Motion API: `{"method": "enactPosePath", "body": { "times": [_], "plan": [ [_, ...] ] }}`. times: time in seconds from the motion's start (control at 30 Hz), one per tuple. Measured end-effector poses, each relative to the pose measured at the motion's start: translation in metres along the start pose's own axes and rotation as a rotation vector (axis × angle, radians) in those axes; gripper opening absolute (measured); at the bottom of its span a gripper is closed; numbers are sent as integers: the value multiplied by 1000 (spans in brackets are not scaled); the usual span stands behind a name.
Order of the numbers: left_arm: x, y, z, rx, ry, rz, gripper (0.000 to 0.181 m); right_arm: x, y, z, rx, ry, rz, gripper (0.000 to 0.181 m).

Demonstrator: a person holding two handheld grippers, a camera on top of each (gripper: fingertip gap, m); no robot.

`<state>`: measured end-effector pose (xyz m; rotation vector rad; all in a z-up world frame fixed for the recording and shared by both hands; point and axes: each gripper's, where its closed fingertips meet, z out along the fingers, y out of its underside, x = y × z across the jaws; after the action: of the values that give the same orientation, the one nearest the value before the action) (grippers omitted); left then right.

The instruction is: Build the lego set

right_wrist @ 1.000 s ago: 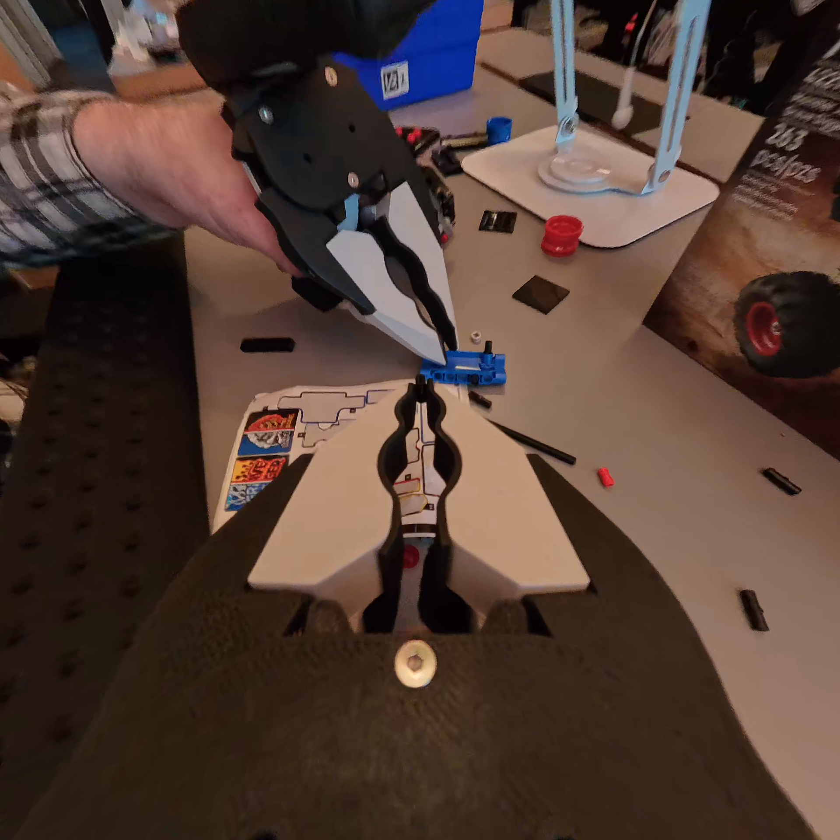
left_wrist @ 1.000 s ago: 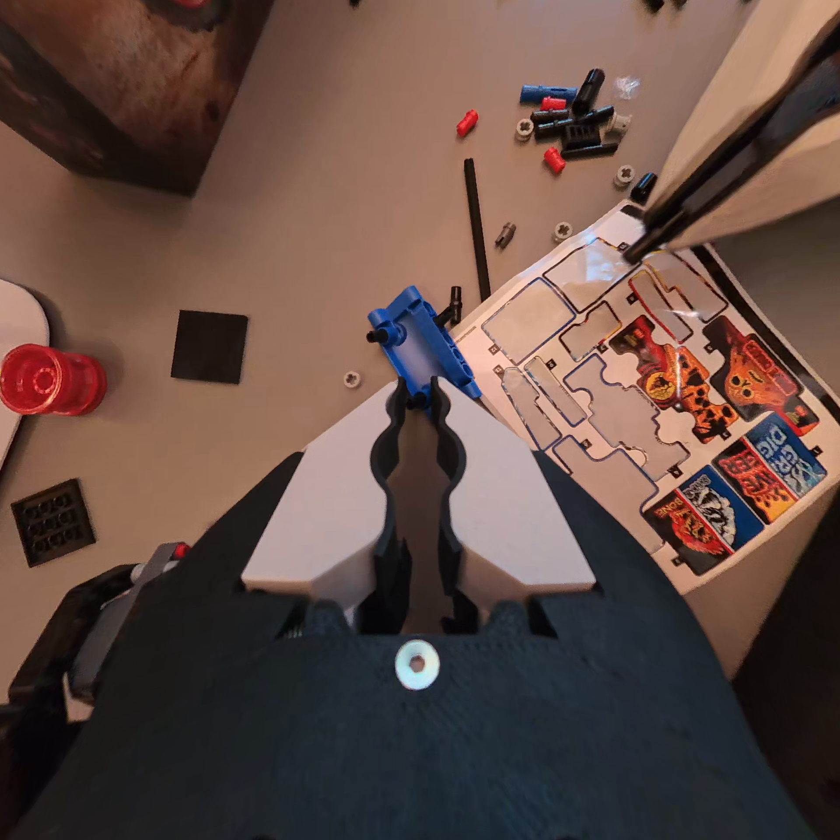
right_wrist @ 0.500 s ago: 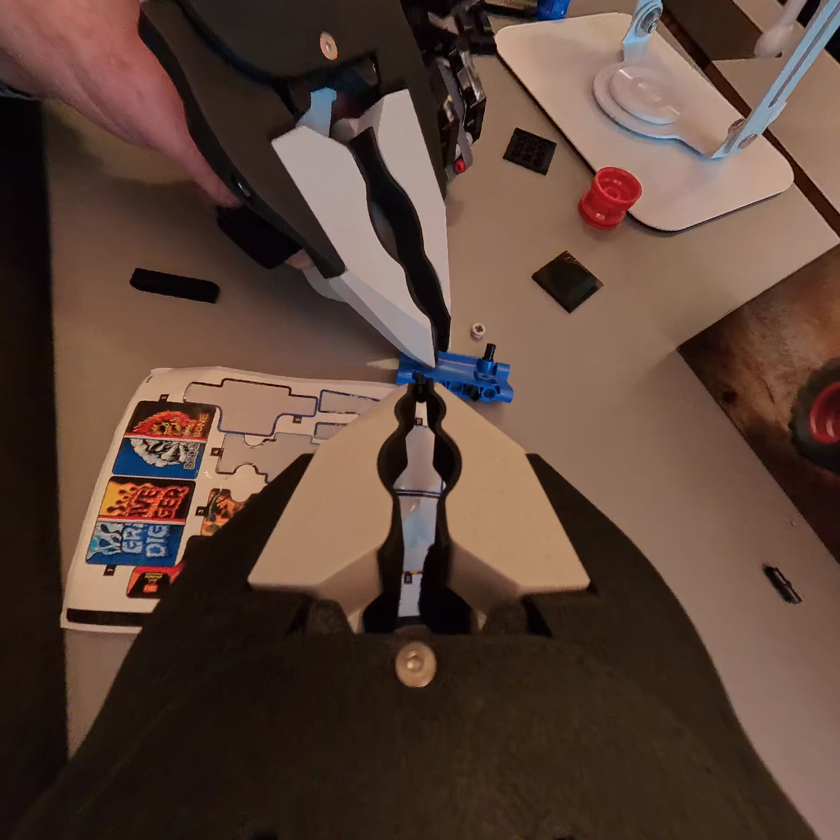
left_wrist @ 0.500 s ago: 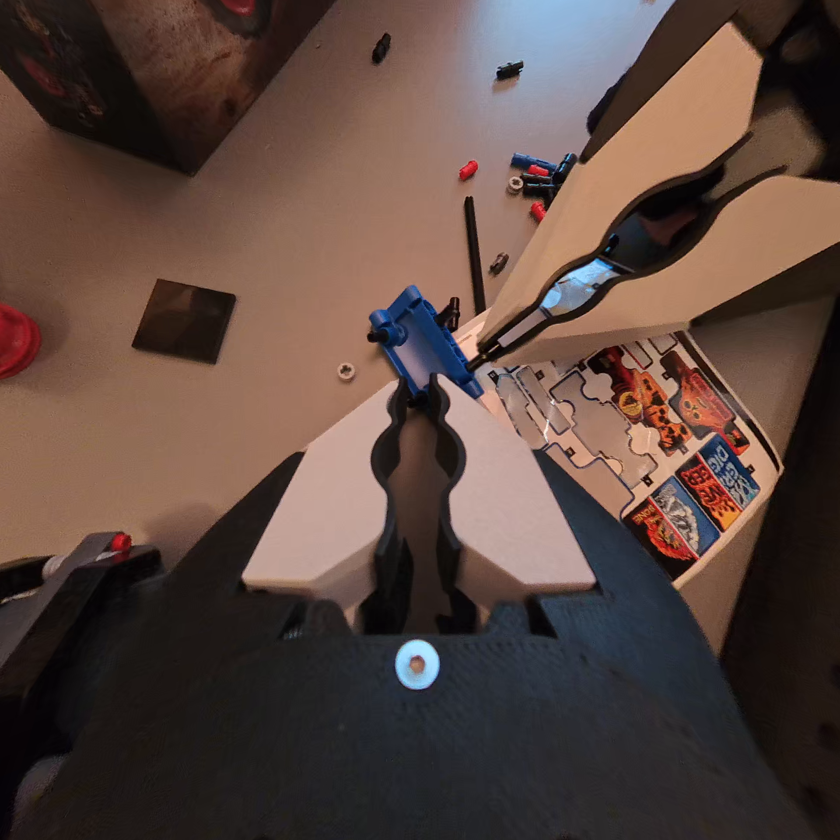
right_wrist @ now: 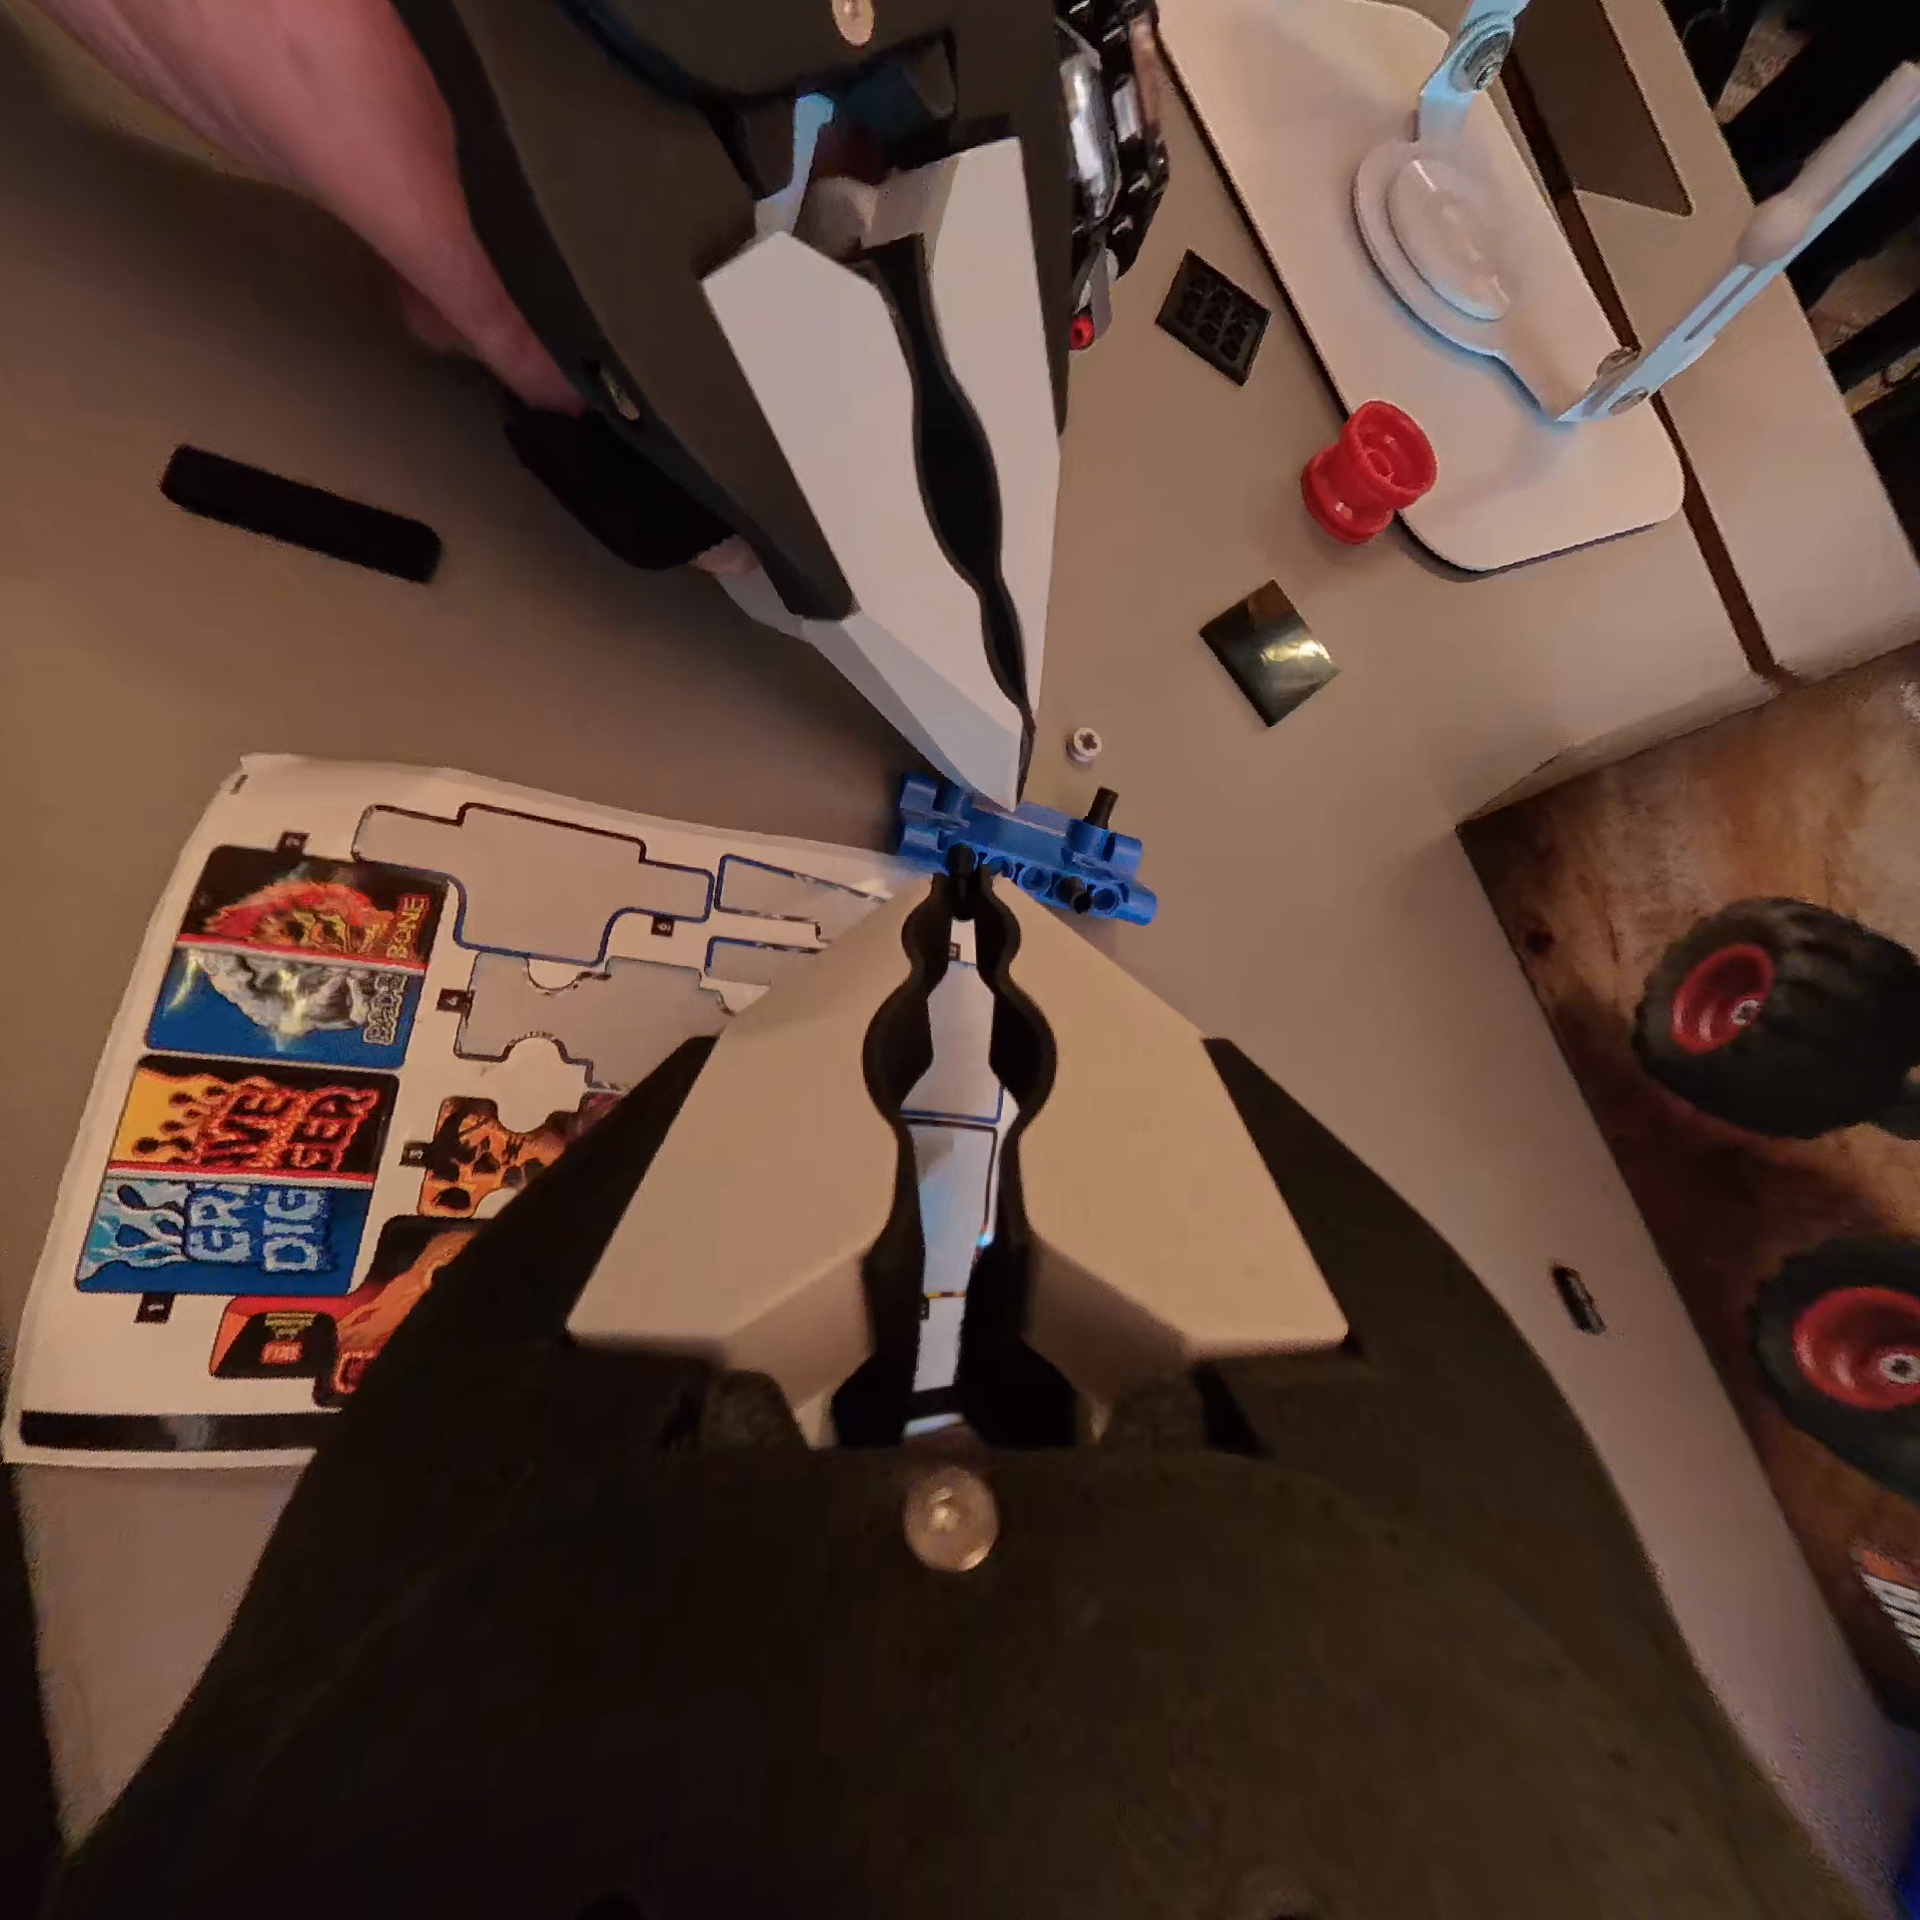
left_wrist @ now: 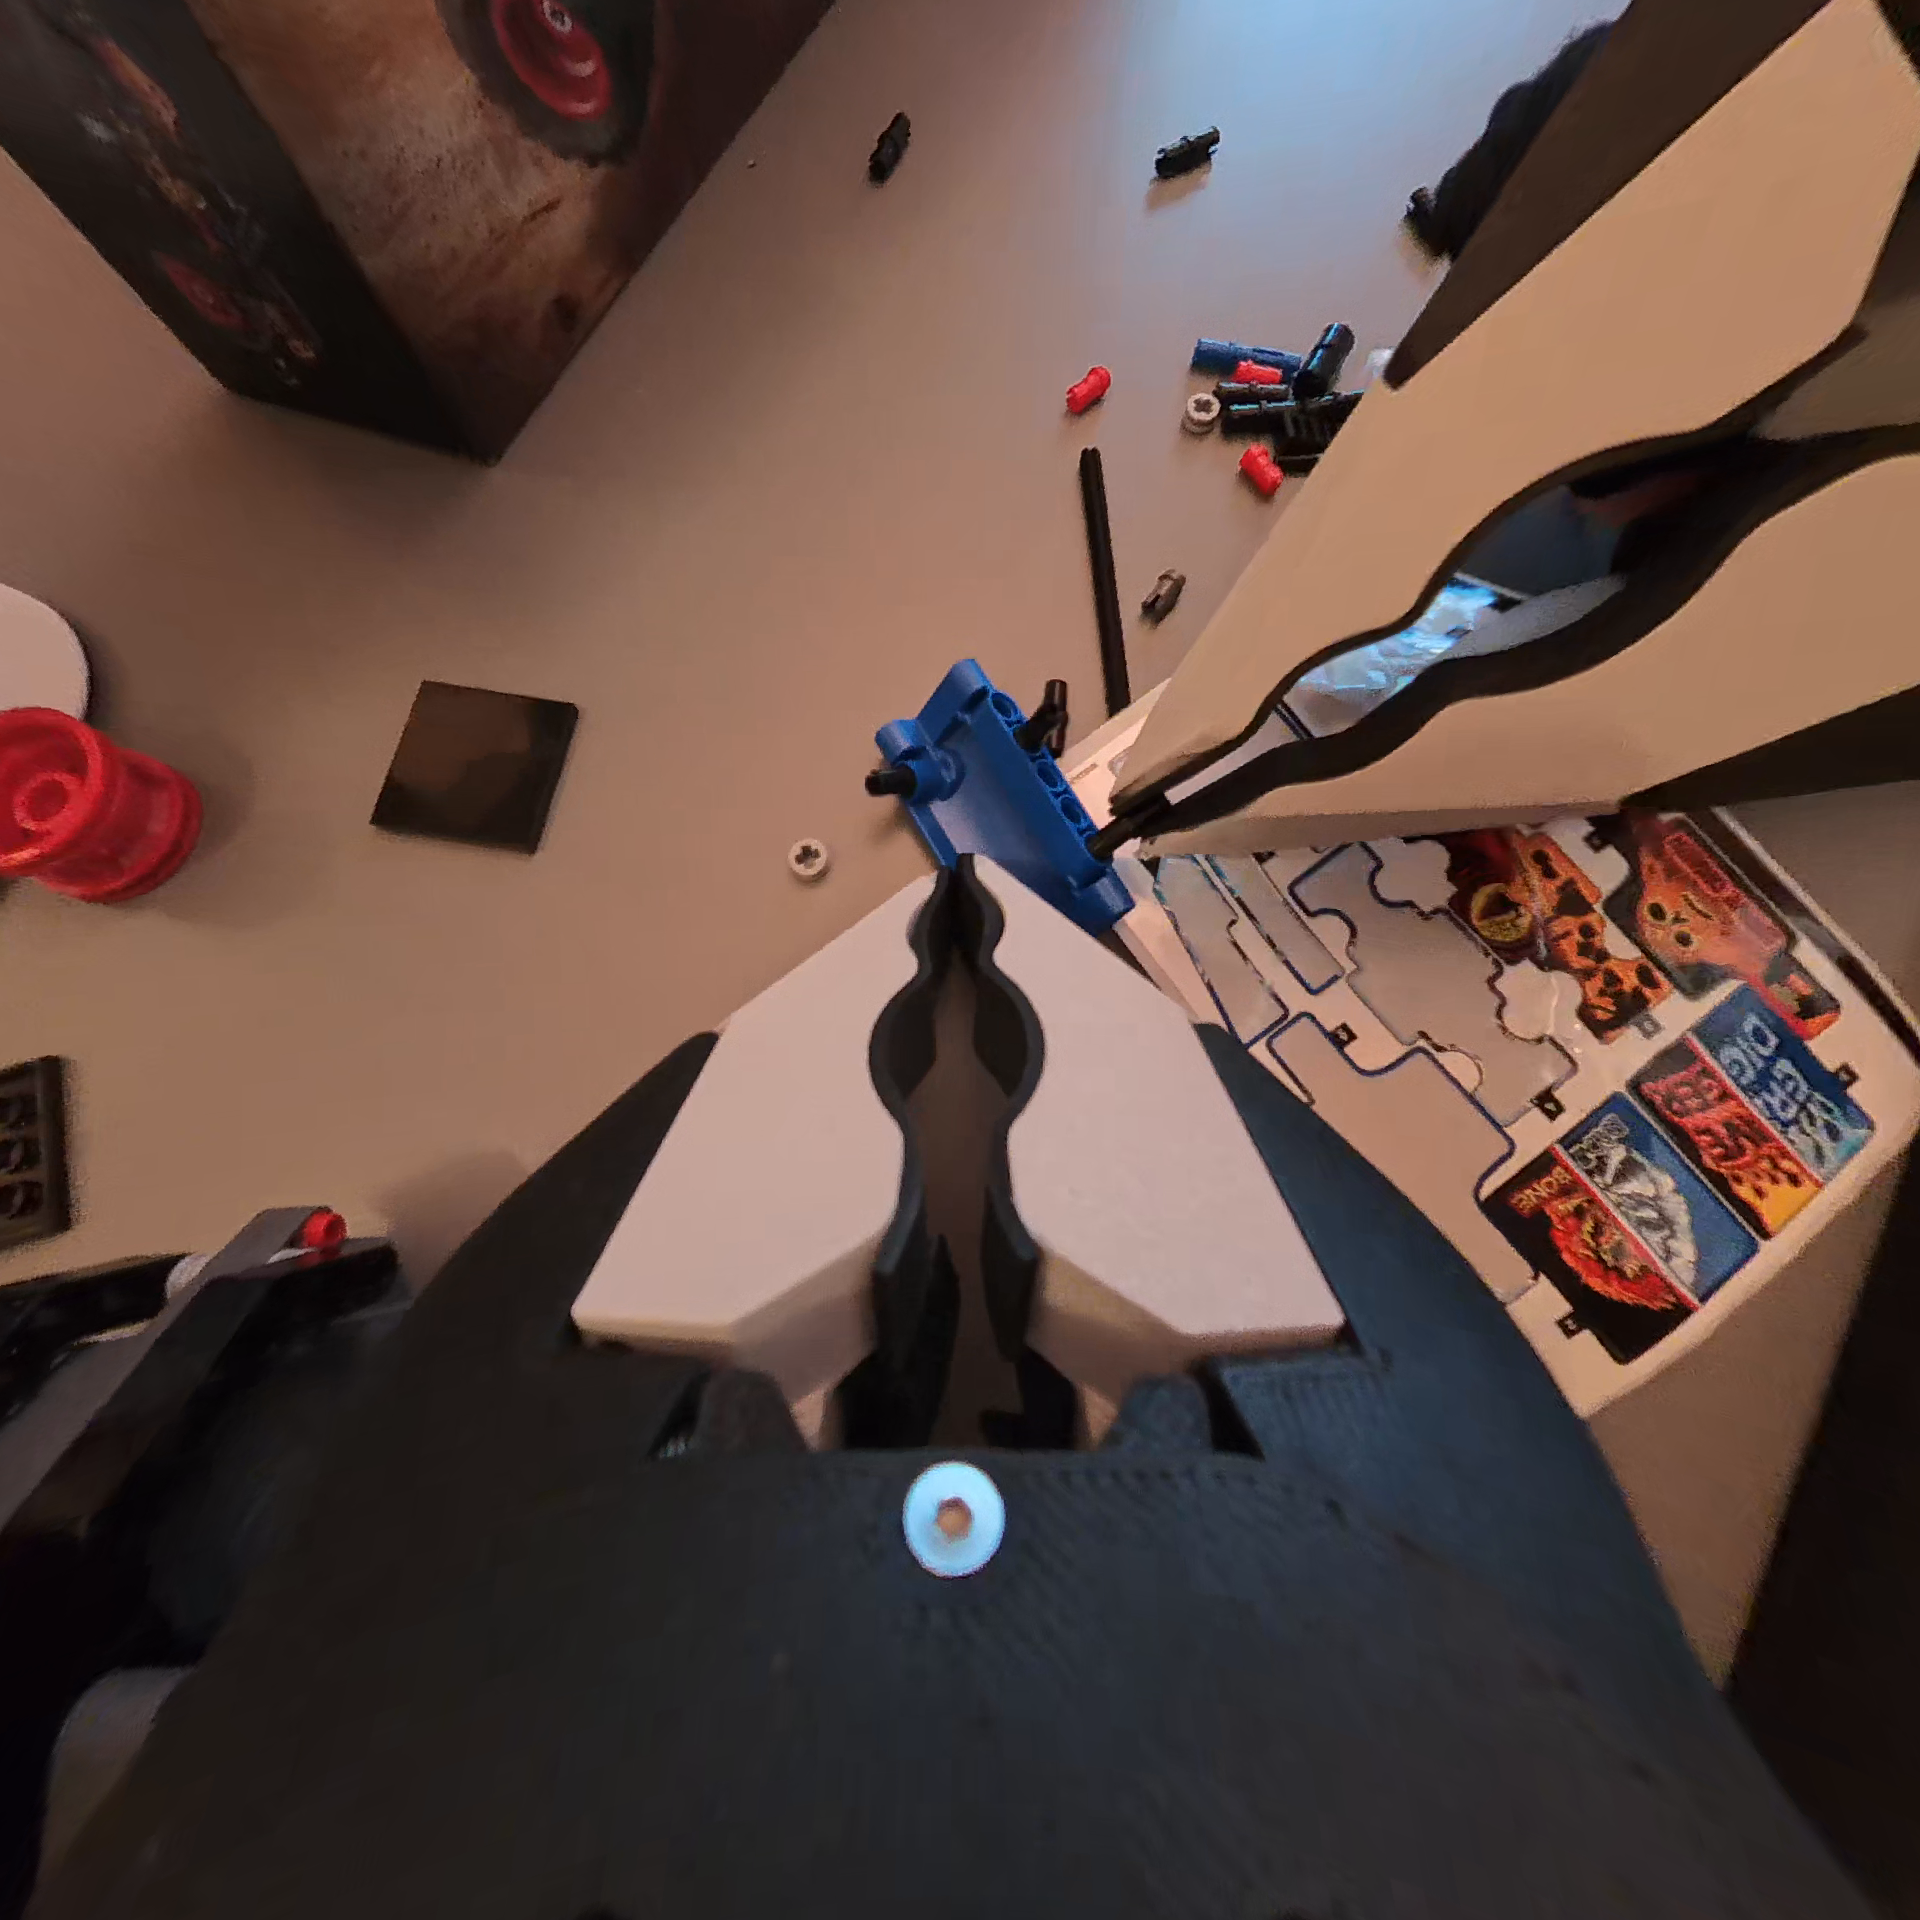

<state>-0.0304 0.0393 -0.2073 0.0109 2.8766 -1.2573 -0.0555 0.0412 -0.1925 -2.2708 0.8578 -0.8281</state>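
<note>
A blue Technic frame piece [left_wrist: 997,784] sits at the edge of the sticker sheet [left_wrist: 1455,997], with black pins sticking out of it. My left gripper [left_wrist: 961,871] is shut on the piece's near edge. My right gripper [right_wrist: 961,883] is shut on a small black pin [right_wrist: 962,860] and holds its end against a hole in the piece's long side [right_wrist: 1023,854]. In the left wrist view the right gripper [left_wrist: 1120,829] comes in from the upper right. In the right wrist view the left gripper [right_wrist: 1023,771] comes down from above onto the piece.
A pile of small black, red and blue parts [left_wrist: 1268,400] and a long black axle [left_wrist: 1103,582] lie beyond. A red wheel hub [right_wrist: 1366,473] sits by a white stand base [right_wrist: 1496,343]. Black tiles [right_wrist: 1268,649], a grey bush [right_wrist: 1084,743] and the set's box [right_wrist: 1787,1091] are nearby.
My right gripper has come in from the right with the black pin until it meets the blue piece's side. My left gripper has kept its hold on the piece.
</note>
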Motion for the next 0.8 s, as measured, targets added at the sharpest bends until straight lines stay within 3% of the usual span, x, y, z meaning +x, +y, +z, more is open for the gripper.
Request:
{"method": "enactPosePath", "body": {
  "times": [0.2, 0.3, 0.57, 0.8],
  "plan": [
    [3, -2, -2, 7, -51, 66, 0, -5, 5, 0, -36, 19, -34, 3],
    [11, -1, -4, 12, 12, 23, 16, -3, 8, 0, -41, 14, -9, 3],
    [8, 2, -2, 0, -8, 43, 13, -6, 6, 2, -22, -6, 14, 2],
    [7, 2, -1, 1, -50, 56, 12, -7, 6, 3, -69, 68, -61, 2]
  ]
}}
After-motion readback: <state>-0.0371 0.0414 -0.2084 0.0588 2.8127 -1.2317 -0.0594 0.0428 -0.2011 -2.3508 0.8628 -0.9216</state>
